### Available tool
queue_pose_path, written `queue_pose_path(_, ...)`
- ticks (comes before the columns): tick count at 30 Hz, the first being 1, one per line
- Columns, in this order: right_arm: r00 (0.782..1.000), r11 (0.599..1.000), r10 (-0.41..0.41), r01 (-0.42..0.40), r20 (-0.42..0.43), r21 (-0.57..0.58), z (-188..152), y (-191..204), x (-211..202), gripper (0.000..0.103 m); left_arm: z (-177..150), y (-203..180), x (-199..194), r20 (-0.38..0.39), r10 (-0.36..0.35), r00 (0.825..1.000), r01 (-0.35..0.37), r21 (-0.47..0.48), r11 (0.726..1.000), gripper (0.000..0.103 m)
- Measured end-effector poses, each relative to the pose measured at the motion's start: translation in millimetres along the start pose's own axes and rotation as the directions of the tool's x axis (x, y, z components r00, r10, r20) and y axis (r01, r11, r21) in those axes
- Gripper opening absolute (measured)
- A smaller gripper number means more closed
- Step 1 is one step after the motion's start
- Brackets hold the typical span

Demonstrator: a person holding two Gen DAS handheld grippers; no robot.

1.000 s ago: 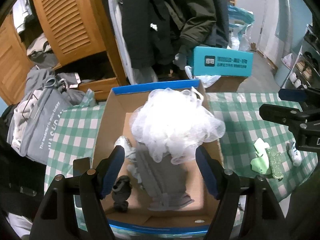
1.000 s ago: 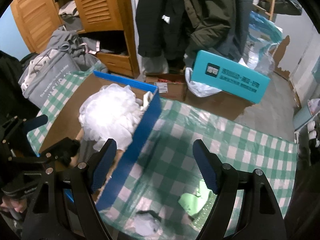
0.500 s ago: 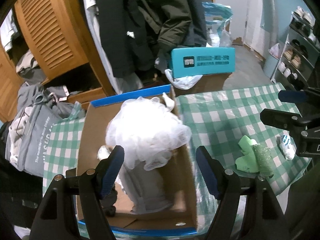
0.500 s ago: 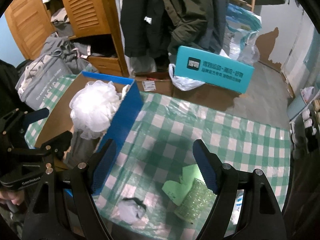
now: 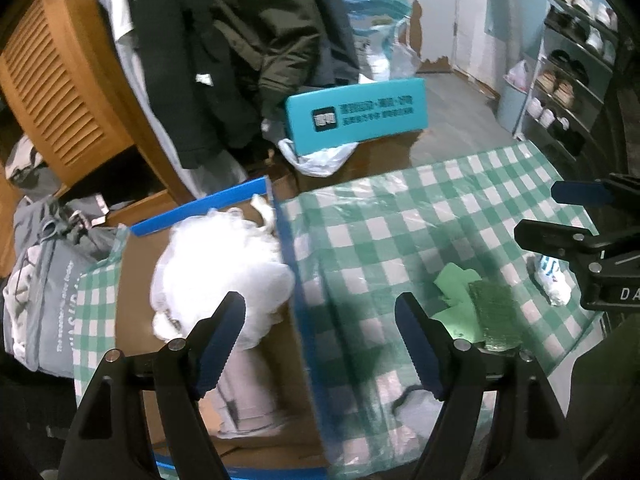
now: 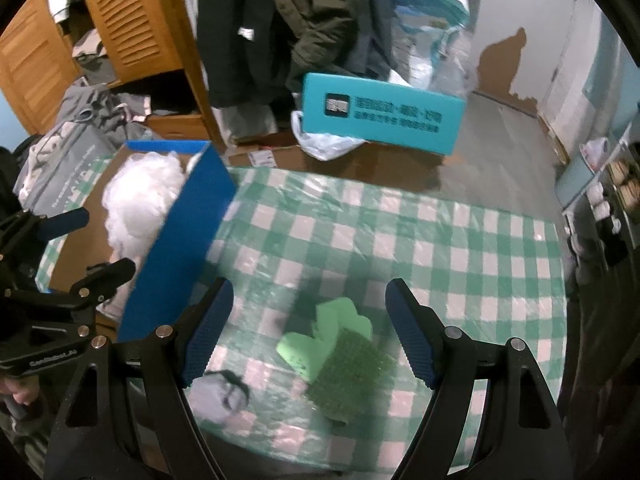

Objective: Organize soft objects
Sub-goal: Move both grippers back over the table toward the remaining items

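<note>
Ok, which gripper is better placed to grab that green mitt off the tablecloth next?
Probably the right gripper: its open jaws already frame the green mitt. The left gripper, also open and empty, straddles the blue box wall, with the mitt off to its side.

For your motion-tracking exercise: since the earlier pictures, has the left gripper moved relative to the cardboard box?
Yes. The left gripper has shifted right: earlier it straddled the cardboard box's interior; now it straddles the box's right wall.
</note>
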State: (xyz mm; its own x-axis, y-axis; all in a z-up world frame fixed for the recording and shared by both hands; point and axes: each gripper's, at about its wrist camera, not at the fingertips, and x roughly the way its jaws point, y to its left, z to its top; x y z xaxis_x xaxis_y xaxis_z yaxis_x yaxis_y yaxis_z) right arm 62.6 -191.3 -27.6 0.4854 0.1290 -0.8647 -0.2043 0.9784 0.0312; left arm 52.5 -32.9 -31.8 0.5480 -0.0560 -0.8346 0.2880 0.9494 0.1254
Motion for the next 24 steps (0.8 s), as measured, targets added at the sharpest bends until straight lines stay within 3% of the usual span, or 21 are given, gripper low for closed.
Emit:
queue_pose_path(9, 0.999, 0.996, -0.026, 0.028, -0.022, 0.084, -24, -47, 0, 0.078, 5, -36, 17, -0.05, -0.054, 0.997, 0.056, 0.043, 0.998, 0.08)
queue_pose_path(16, 0.996, 0.987, -0.058, 0.068, -0.066, 0.149, -45, -87, 8, 0.078, 7, -67, 35, -0.094, -0.053, 0.994, 0.062, 0.099, 0.993, 0.08)
queue_pose_path(24, 0.987, 0.973, -0.091, 0.116, -0.13, 0.198, -69, -118, 24, 0.078, -9, -83, 56, -0.181, -0.067, 0.981, 0.089, 0.119, 0.989, 0.08)
